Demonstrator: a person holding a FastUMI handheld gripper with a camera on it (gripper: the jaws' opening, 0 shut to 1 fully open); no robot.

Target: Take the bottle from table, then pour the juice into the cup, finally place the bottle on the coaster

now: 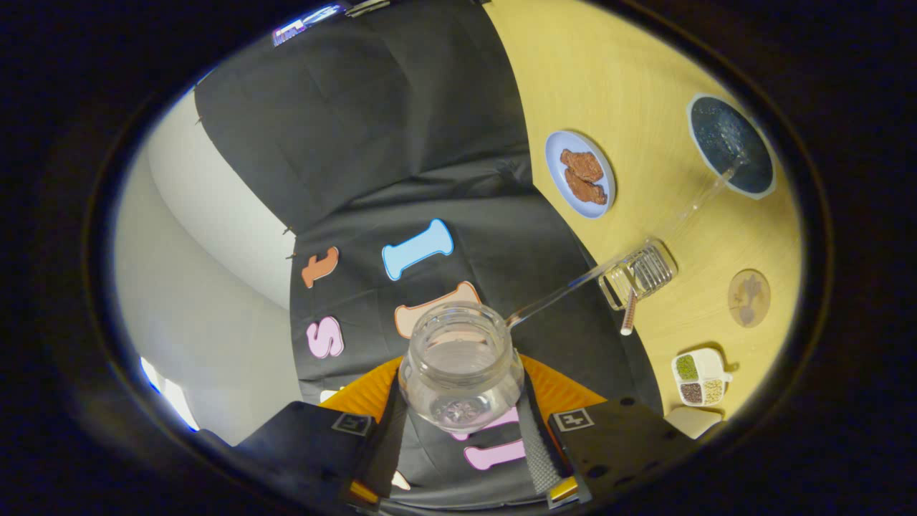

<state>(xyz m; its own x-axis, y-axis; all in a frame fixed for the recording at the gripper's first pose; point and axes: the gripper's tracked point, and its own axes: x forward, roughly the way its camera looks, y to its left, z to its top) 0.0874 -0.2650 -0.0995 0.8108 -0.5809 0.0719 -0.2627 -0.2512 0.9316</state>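
We have the gripper (462, 423) clamped on the clear bottle (462, 365), both fingers against its sides, tipped sideways so its open mouth faces the cup (640, 272). A thin stream (573, 287) arcs toward the cup; through the fisheye we think it lands inside. The coaster (749, 297) waits just beyond, bare, for the set-down.

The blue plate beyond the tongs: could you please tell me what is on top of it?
Two brown food pieces lie on the blue plate; the plate beneath them is covered.
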